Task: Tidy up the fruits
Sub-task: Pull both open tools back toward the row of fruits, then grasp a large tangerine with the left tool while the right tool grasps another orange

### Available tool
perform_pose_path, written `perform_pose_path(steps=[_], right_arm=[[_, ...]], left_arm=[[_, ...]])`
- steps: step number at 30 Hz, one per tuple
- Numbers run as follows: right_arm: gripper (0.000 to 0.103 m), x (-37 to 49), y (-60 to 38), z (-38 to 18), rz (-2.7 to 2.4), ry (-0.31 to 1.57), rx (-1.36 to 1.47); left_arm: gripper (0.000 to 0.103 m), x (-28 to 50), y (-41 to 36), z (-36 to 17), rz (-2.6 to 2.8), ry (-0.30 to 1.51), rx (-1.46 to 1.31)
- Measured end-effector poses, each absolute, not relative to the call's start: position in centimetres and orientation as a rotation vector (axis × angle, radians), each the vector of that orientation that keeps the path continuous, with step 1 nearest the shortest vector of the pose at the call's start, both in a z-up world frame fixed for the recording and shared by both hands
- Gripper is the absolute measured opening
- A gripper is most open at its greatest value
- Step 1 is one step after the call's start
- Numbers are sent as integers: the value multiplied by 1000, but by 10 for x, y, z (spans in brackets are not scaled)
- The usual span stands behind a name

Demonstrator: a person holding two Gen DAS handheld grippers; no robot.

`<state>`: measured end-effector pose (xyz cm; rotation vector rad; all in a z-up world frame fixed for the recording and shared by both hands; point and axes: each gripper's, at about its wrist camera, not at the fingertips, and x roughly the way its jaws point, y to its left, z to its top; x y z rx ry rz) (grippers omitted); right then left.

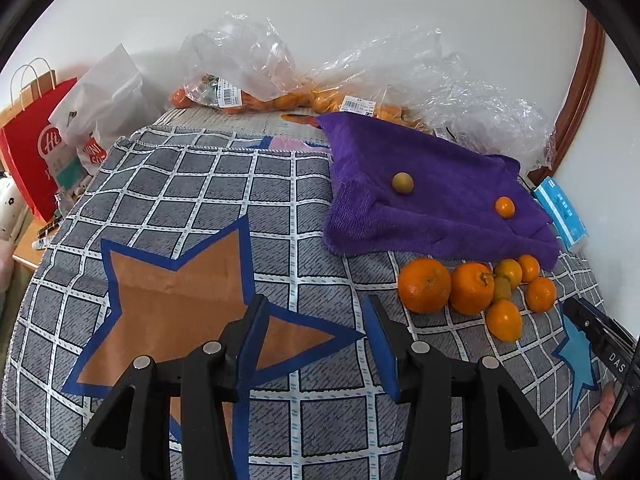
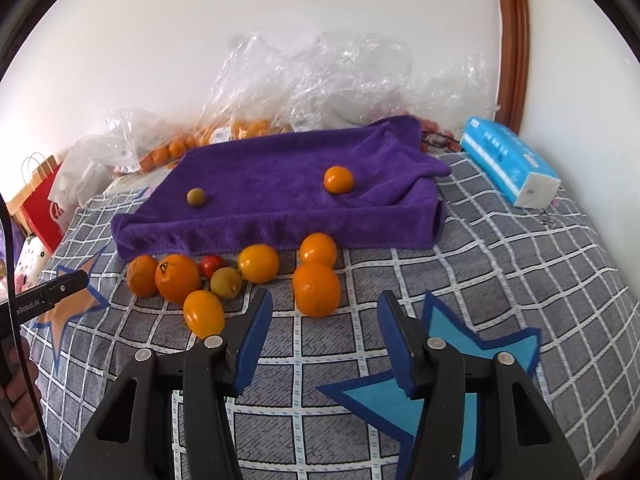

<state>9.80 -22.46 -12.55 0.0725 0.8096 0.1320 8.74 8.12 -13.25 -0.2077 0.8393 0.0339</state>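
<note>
Fruits, loose, lie in a cluster on the checked cover (image 2: 520,264) along the near edge of the purple towel (image 2: 280,176). Left to right in the right wrist view: a large orange (image 2: 142,276), a stemmed orange (image 2: 177,278), a small red fruit (image 2: 211,265), a greenish fruit (image 2: 226,282), an oval orange fruit (image 2: 203,314) nearest the camera, a yellow-orange fruit (image 2: 258,263), and two oranges touching, the nearer orange (image 2: 316,289) being the larger. Two fruits already sit on the towel: a small green one (image 2: 196,197) and a small orange one (image 2: 338,179). Left gripper (image 1: 316,312): jaws spread, empty, over the star pattern. Right gripper (image 2: 325,308): jaws apart, nothing pinched, just short of the nearer orange. Judged step: grasping that orange; centre it between the pads and close gently, since round fruit rolls.
</note>
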Motion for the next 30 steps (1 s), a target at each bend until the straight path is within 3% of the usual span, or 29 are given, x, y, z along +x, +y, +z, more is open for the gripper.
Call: perform_pose_path(steps=[10, 14, 17, 25, 30], right_arm=[[45, 123, -217, -148, 158, 843, 105], [45, 136, -215, -159, 157, 878, 115], [34, 144, -216, -164, 153, 913, 118], [32, 121, -225, -151, 102, 813, 58], [31, 110, -238, -147, 77, 786, 39]], left_arm=[[47, 85, 79, -154, 55, 858, -161], [52, 86, 81, -153, 29, 860, -177], [53, 88, 79, -153, 24, 863, -165], [53, 88, 66, -145, -124, 896, -204], [53, 98, 30, -136, -147, 855, -72]])
